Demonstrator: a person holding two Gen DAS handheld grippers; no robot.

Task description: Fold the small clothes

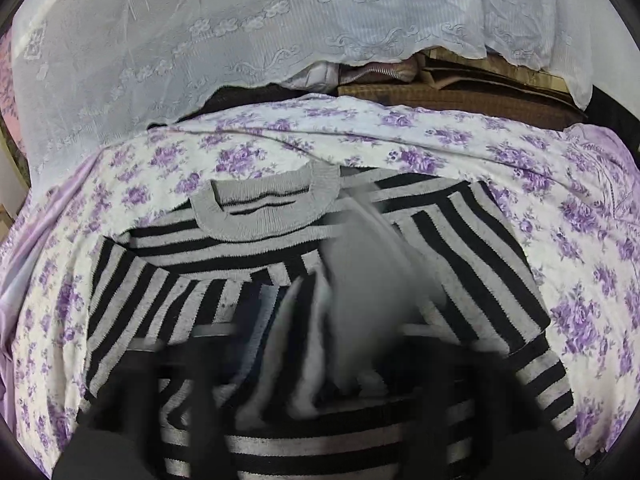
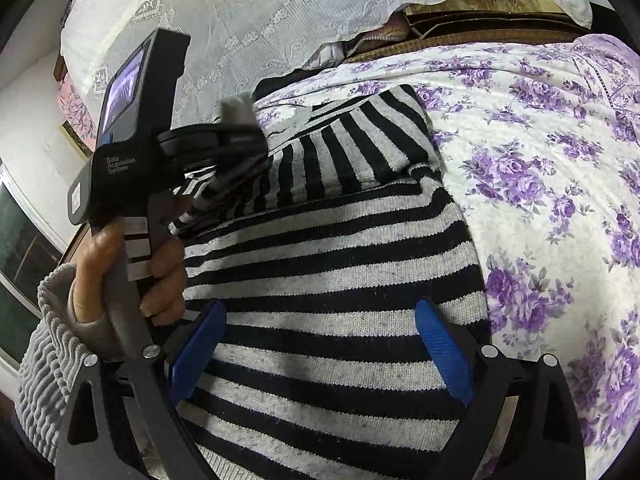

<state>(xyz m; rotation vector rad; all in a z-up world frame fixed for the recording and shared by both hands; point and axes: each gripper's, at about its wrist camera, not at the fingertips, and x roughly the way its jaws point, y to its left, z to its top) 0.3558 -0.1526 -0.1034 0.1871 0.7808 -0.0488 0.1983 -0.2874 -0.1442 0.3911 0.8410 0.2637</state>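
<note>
1. Your striped sweater (image 2: 340,264) lies on the floral bedspread (image 2: 560,184), one sleeve folded in.
2. Left tool (image 2: 240,136) grips the other sleeve (image 1: 372,272), mid-fold; the right tool (image 2: 320,352) hovers agape.
3. Next, lay the sleeve flat across the body.

Soft, even indoor light, with no glare and only faint shadows in the fabric folds. Both fisheye views bow strongly toward dark rounded corners. In the left wrist view the left hand-held gripper (image 1: 304,364) smears with motion blur; the right wrist view stays sharp.
</note>
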